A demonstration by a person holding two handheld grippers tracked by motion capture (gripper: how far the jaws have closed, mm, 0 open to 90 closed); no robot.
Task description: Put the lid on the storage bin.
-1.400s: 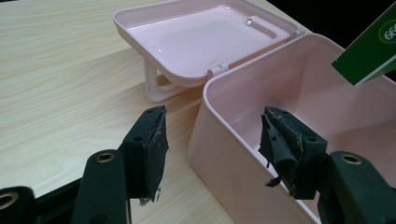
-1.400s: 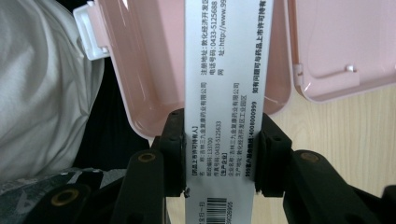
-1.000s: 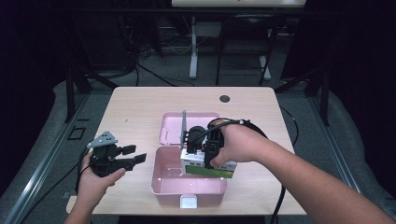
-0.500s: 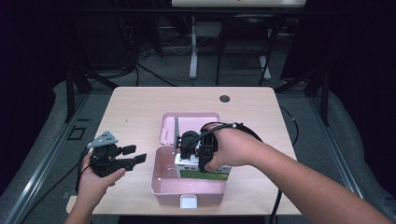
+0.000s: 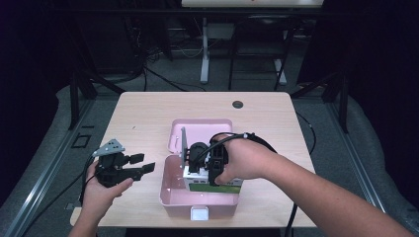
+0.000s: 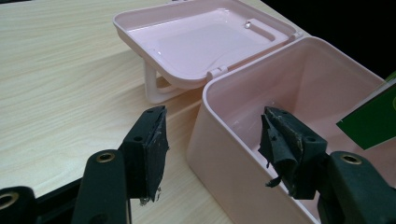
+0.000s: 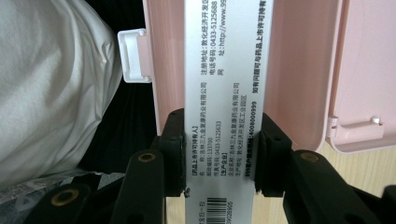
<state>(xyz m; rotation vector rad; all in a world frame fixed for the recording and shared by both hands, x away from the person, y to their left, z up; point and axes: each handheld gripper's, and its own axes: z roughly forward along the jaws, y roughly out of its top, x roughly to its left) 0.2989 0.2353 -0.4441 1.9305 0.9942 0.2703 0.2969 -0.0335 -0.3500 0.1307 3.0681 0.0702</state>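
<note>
An open pink box (image 5: 197,211) stands at the table's front middle, its lid (image 5: 202,131) laid back behind it. My right gripper (image 5: 197,165) is shut on a white and green carton (image 5: 215,185) and holds it inside the box's opening. In the right gripper view both pads of the right gripper (image 7: 222,158) press the carton's printed white face (image 7: 224,70), with the pink box wall (image 7: 299,70) behind it. Left of the box my left gripper (image 5: 142,163) stands open. Its jaws in the left gripper view (image 6: 217,154) straddle the box's near corner (image 6: 233,163) without touching it.
A white latch (image 5: 199,213) sits on the box's front wall. A dark round grommet (image 5: 237,104) lies near the table's far edge. Black stands and cables fill the floor beyond. Bare tabletop (image 5: 143,118) spreads left of and behind the box.
My right hand has shifted a little to the left with the carton, lower into the box. The left gripper has not moved.
</note>
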